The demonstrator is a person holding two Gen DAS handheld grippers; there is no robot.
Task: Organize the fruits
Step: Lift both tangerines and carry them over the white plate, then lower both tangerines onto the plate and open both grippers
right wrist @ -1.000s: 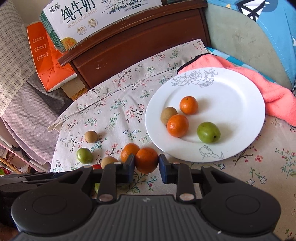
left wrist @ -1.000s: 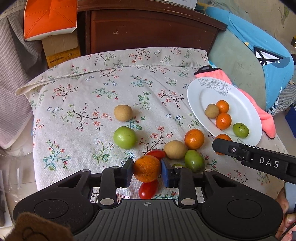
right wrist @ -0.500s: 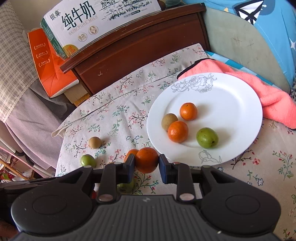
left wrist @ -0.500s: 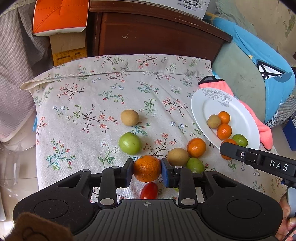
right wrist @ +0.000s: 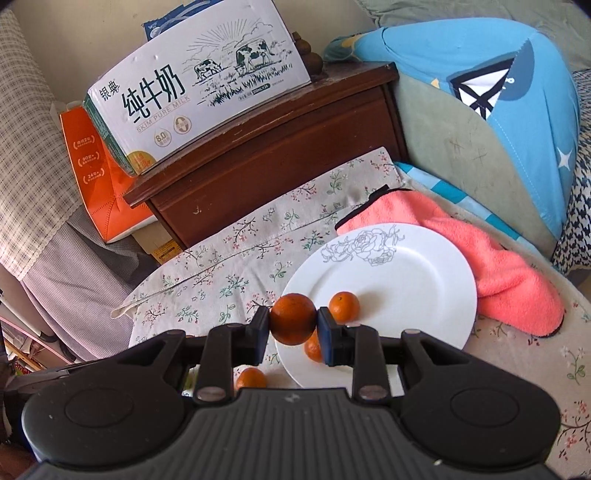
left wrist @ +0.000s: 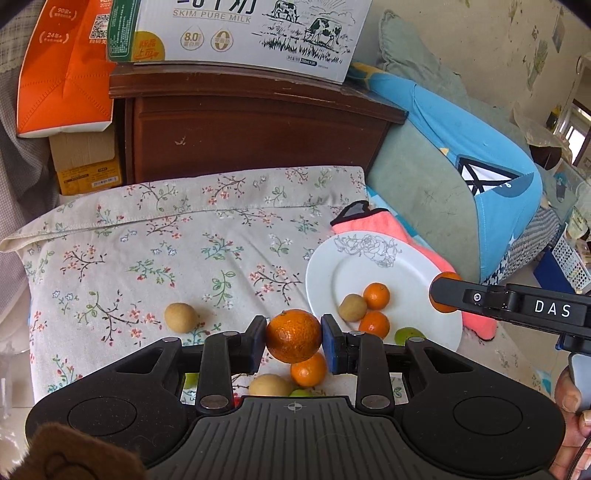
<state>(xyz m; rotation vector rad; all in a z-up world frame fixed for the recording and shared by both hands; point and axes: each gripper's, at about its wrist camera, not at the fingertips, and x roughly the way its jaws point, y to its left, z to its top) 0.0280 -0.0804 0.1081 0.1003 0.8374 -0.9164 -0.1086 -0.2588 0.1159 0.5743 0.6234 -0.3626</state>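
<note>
I'm pinching one round orange mandarin [left wrist: 293, 335] in my left claw [left wrist: 293, 338] & another small orange mandarin [right wrist: 293, 319] in my right claw [right wrist: 293, 325], both hanging above the floral-cloth counter [left wrist: 155, 236] beside the white rose-print plate [right wrist: 424, 266].

The left gripper's body [left wrist: 293, 435] hides most of a green fruit [left wrist: 301, 393].

A dark wooden cabinet [left wrist: 255, 136] is standing at the far side, carrying a milk carton box [left wrist: 240, 33]; blue bedding [left wrist: 476, 155] is lying right.
</note>
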